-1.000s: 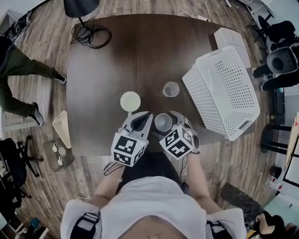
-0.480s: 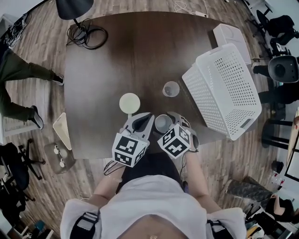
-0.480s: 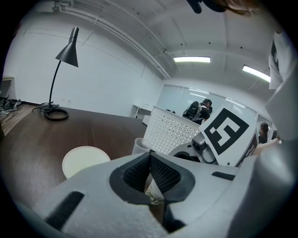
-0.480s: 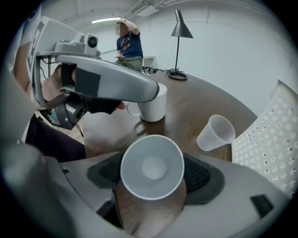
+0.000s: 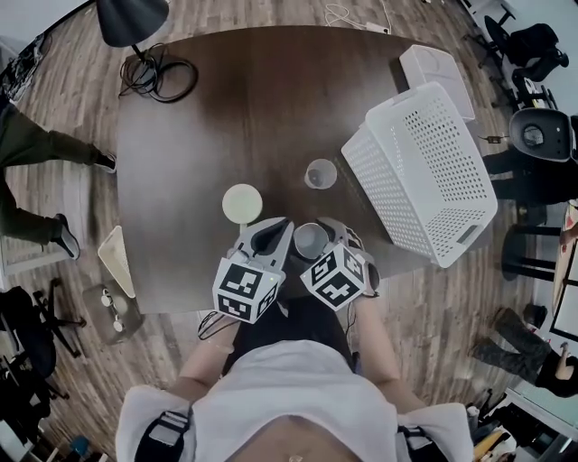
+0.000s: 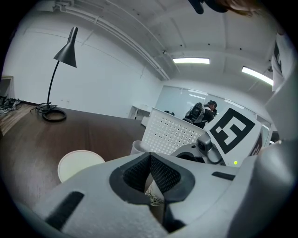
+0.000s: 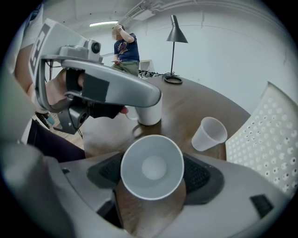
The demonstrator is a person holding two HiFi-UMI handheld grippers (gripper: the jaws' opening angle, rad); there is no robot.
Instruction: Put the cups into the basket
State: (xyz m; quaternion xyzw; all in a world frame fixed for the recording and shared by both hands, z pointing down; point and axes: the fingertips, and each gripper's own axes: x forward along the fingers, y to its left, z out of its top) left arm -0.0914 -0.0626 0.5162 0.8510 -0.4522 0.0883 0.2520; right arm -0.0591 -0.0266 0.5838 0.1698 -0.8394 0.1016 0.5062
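Observation:
A white paper cup (image 7: 151, 173) sits between my right gripper's (image 7: 151, 171) pads, its mouth turned toward the camera, and the jaws are shut on it. In the head view this cup (image 5: 310, 240) is near the table's front edge, between both grippers. My left gripper (image 5: 274, 228) is just left of it with its jaws shut and empty, tips meeting (image 6: 150, 155). A clear plastic cup (image 5: 320, 173) (image 7: 209, 134) stands farther back. A white mug (image 5: 242, 203) (image 7: 149, 111) stands to its left. The white perforated basket (image 5: 424, 171) (image 7: 265, 144) lies tilted at the table's right.
A black lamp (image 5: 131, 18) and coiled cables (image 5: 158, 74) occupy the table's far left corner. A white lid-like box (image 5: 433, 68) lies behind the basket. Chairs (image 5: 542, 135) stand to the right, a person's legs (image 5: 36, 144) at left. The table's front edge (image 5: 181, 298) is close.
The head camera has drifted, so the table sits slightly more to the left in view. Both grippers and the held cup stay in the same place.

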